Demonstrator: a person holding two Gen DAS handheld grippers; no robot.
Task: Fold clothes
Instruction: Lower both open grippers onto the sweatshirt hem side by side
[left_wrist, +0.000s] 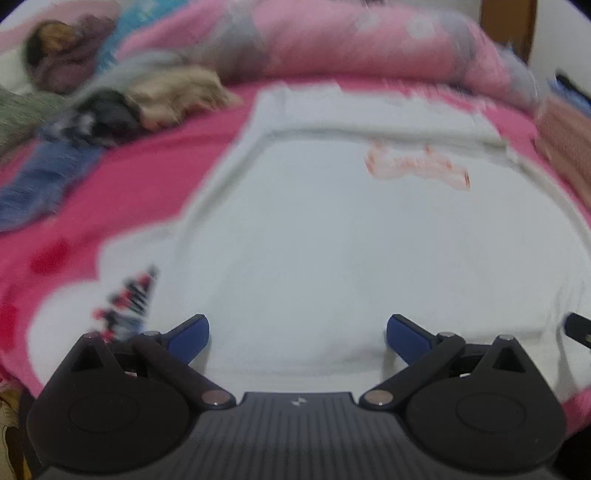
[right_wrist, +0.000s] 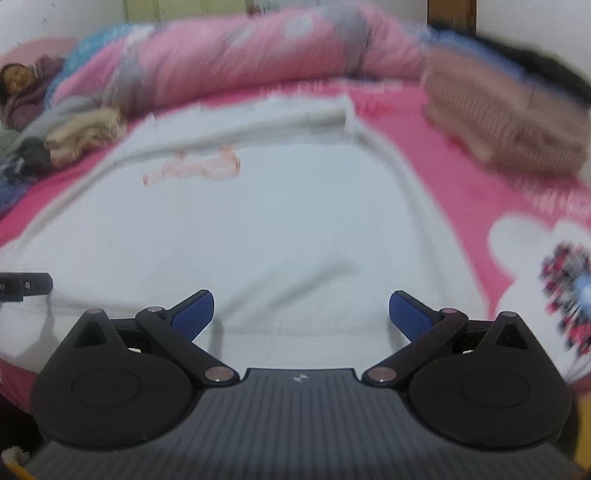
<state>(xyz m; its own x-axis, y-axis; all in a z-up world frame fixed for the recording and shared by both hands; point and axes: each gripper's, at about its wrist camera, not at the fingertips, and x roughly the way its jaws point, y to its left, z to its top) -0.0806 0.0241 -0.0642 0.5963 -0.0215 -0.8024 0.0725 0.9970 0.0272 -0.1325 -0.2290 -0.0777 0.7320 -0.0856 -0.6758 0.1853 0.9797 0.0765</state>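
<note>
A white garment (left_wrist: 332, 240) with a faint orange print (left_wrist: 417, 166) lies spread flat on a pink bed cover (left_wrist: 129, 192). My left gripper (left_wrist: 297, 338) hovers over its near hem, open wide, nothing between the blue pads (left_wrist: 188, 338). In the right wrist view the same white garment (right_wrist: 240, 229) fills the middle, its print (right_wrist: 195, 168) toward the far left. My right gripper (right_wrist: 301, 314) is open above the near edge, empty. A tip of the other gripper (right_wrist: 26, 286) shows at the left edge. Both views are motion-blurred.
A pile of clothes (left_wrist: 122, 107) sits at the far left of the bed, with a blue garment (left_wrist: 40, 181) beside it. A rolled pink quilt (right_wrist: 240, 55) lies along the back. A brownish knitted item (right_wrist: 506, 122) rests at the right. A person (right_wrist: 18, 88) lies at the far left.
</note>
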